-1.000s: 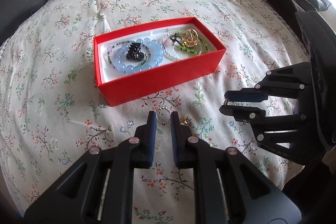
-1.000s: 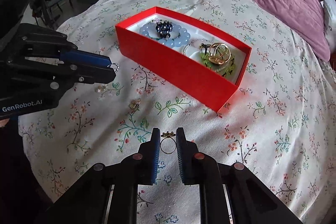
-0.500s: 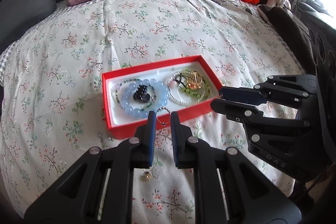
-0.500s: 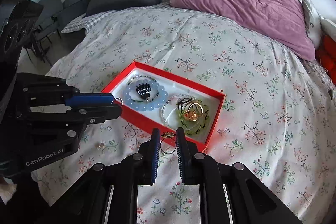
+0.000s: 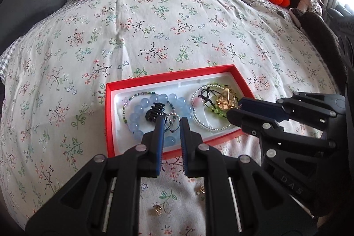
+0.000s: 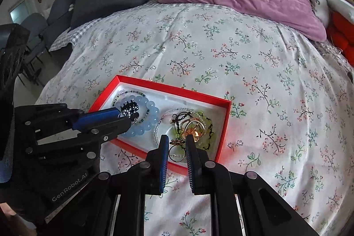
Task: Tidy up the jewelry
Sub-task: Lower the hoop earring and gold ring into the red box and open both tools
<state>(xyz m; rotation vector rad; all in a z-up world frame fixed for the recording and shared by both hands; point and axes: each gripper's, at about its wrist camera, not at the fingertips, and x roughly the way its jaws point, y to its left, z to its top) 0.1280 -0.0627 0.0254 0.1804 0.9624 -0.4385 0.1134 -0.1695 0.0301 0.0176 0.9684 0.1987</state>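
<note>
Two claws each pinch a ring over the red box [image 5: 141, 84].

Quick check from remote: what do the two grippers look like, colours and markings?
Both are matte black, with angular linkage arms, silver rivets and blue pads on the fingers. The left gripper carries white "GenRobot.AI" lettering, the right gripper embossed "DAS". No cables or sleeves show.
</note>
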